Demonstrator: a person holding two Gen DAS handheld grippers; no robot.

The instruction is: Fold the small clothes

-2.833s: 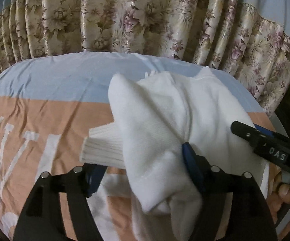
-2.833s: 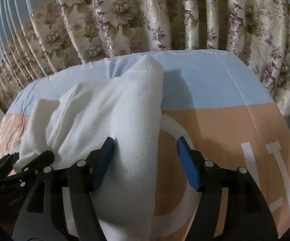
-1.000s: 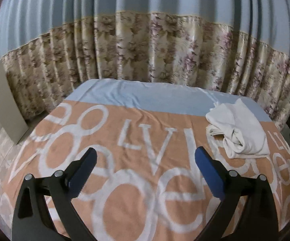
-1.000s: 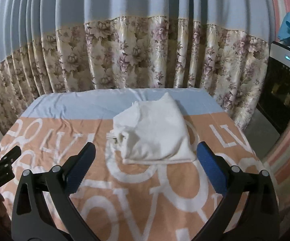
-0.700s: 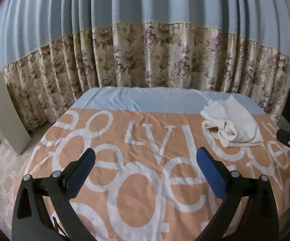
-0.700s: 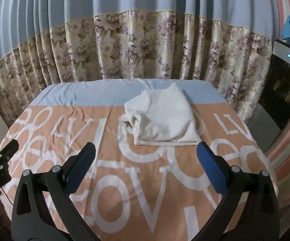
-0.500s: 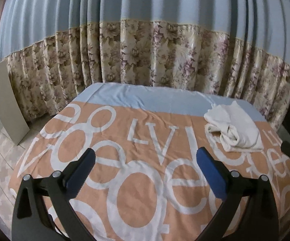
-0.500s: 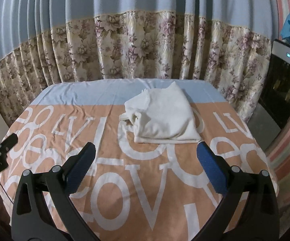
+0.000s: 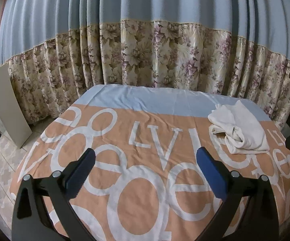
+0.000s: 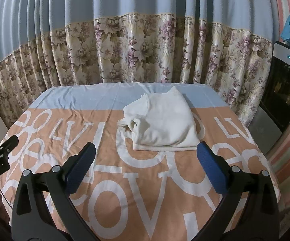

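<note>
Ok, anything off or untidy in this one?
Slightly: the folded white garment is a loose bundle, with a ribbed edge poking out at its left side. Both claws, left and right, are open and clear of it.

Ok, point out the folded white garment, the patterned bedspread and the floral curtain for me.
folded white garment (image 10: 165, 120): right wrist view, middle of its top layer.
patterned bedspread (image 10: 108, 206): right wrist view, bare orange area near the front.
floral curtain (image 9: 145, 60): left wrist view, flowered lower band.
</note>
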